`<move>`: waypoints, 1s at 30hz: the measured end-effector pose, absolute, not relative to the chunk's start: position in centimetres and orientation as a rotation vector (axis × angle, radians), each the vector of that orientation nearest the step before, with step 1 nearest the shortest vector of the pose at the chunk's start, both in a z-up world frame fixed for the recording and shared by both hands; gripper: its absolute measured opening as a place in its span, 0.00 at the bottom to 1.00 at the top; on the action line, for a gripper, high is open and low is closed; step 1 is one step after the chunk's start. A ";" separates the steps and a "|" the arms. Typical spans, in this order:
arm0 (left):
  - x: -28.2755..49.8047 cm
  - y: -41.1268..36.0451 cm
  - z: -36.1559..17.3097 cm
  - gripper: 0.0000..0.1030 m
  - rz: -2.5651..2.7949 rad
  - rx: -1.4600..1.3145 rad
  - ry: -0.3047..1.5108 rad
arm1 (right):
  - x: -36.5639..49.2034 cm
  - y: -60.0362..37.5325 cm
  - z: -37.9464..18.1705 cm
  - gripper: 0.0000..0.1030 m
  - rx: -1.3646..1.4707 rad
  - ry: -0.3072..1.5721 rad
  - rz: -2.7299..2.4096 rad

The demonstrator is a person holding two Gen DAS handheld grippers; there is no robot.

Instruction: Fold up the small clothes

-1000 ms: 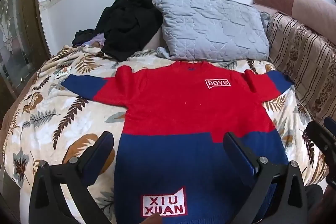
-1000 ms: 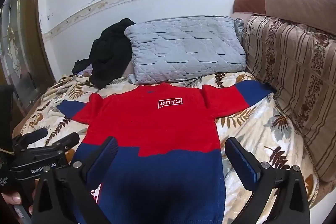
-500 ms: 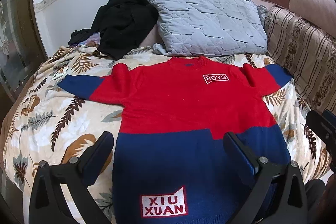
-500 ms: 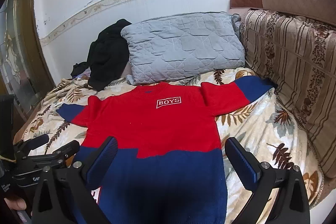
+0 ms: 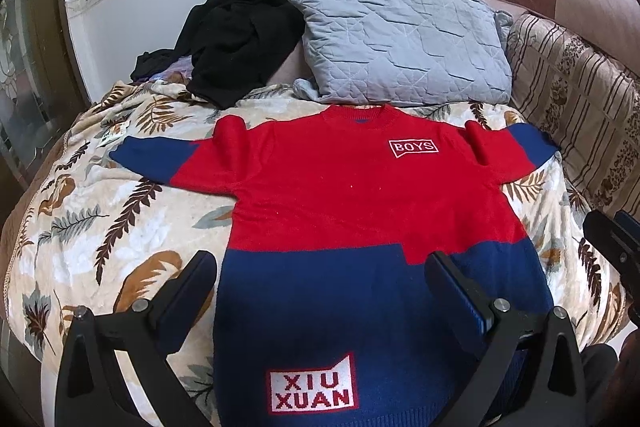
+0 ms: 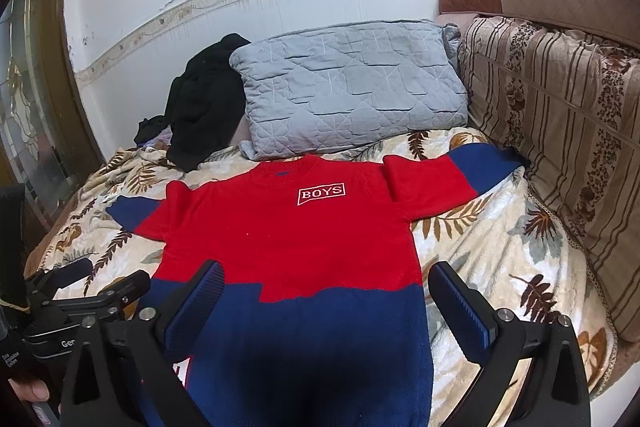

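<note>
A red and blue child's sweater lies flat, front up, on the leaf-print blanket, sleeves spread to both sides. It reads "BOYS" on the chest and "XIU XUAN" near the hem. It also shows in the right wrist view. My left gripper is open and empty above the sweater's blue lower part. My right gripper is open and empty above the same lower part, further right. The left gripper's body shows at the left edge of the right wrist view.
A grey quilted pillow leans on the wall behind the collar. A heap of black clothes lies left of it. A striped brown cushion lines the bed's right side, close to the right sleeve. A wooden door frame stands at the left.
Both grippers have risen and pulled back slightly, so the sweater sits a little lower and further in view. The sweater has not moved. Both jaws stay open.
</note>
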State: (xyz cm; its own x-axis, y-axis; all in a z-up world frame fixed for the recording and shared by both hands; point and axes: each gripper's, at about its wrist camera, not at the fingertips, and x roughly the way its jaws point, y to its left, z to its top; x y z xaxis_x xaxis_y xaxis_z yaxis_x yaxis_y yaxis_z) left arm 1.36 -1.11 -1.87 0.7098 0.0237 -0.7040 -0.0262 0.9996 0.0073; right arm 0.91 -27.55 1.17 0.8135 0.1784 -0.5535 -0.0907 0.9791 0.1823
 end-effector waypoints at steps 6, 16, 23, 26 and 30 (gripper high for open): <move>1.4 -1.0 -1.8 1.00 0.027 -0.007 0.783 | 1.1 -27.7 1.2 1.00 0.152 0.604 0.144; 1.5 -1.2 -1.7 1.00 0.028 -0.006 0.783 | 1.1 -27.8 1.2 1.00 0.151 0.605 0.144; 1.5 -1.1 -1.7 1.00 0.028 -0.020 0.789 | 1.2 -27.8 1.2 1.00 0.149 0.609 0.146; 1.6 -1.1 -1.7 1.00 0.030 -0.020 0.792 | 1.3 -27.7 1.3 1.00 0.150 0.607 0.146; 1.6 -1.1 -1.8 1.00 0.029 -0.021 0.793 | 1.4 -27.6 1.3 1.00 0.152 0.607 0.148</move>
State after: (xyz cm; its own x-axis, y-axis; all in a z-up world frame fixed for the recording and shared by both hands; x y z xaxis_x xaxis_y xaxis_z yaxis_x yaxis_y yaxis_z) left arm 1.63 -1.06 -1.76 0.7014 0.0183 -0.7125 -0.0338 0.9994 -0.0076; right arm 1.39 -27.64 1.28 0.8114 0.1820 -0.5554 -0.0931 0.9784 0.1847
